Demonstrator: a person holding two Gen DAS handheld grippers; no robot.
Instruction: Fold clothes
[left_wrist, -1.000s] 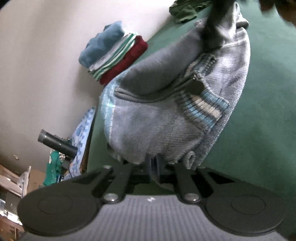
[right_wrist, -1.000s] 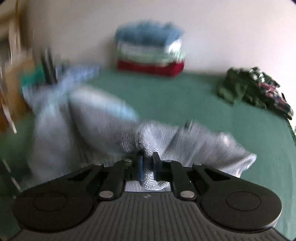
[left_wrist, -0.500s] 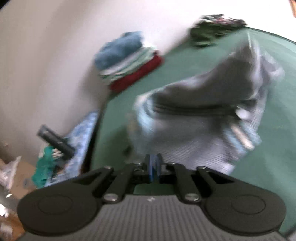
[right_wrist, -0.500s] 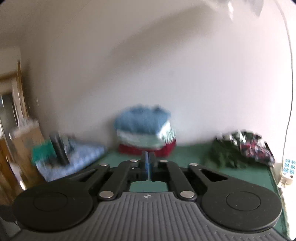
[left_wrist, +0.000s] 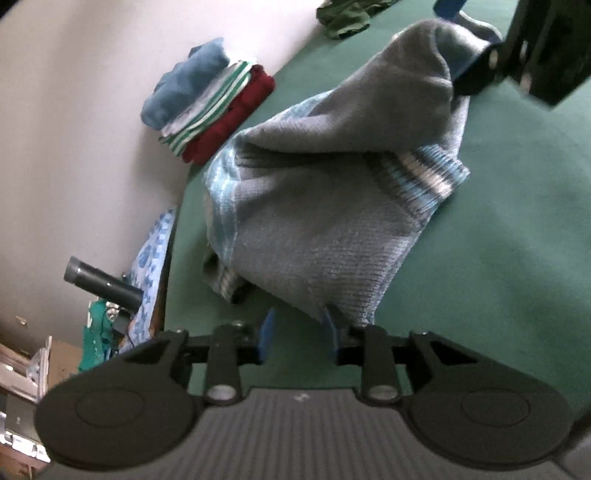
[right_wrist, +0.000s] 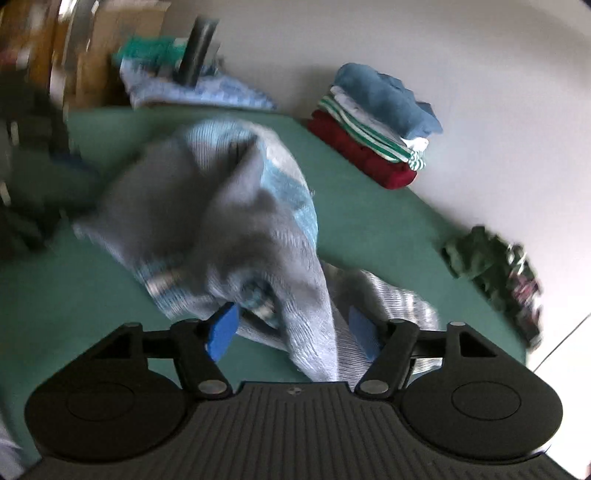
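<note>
A grey knit sweater (left_wrist: 325, 206) with blue and white striped bands lies in a loose heap on the green bed cover (left_wrist: 517, 240). My left gripper (left_wrist: 297, 332) is open at the heap's near edge, its right pad touching the knit. My right gripper (right_wrist: 291, 328) is open with sweater cloth lying between its blue pads (right_wrist: 221, 328). The right gripper also shows at the top right of the left wrist view (left_wrist: 532, 48), at the sweater's far end. The sweater (right_wrist: 221, 221) is blurred in the right wrist view.
A stack of folded clothes (left_wrist: 210, 96), blue on top, striped, then red, sits against the white wall (right_wrist: 373, 122). A crumpled dark green and plaid garment (right_wrist: 495, 266) lies farther along the wall. A blue patterned cloth and a black tube (left_wrist: 103, 284) are past the bed's edge.
Both grippers were shut on the sweater and lifted it. Now both jaws are open and the sweater has dropped into a heap on the cover.
</note>
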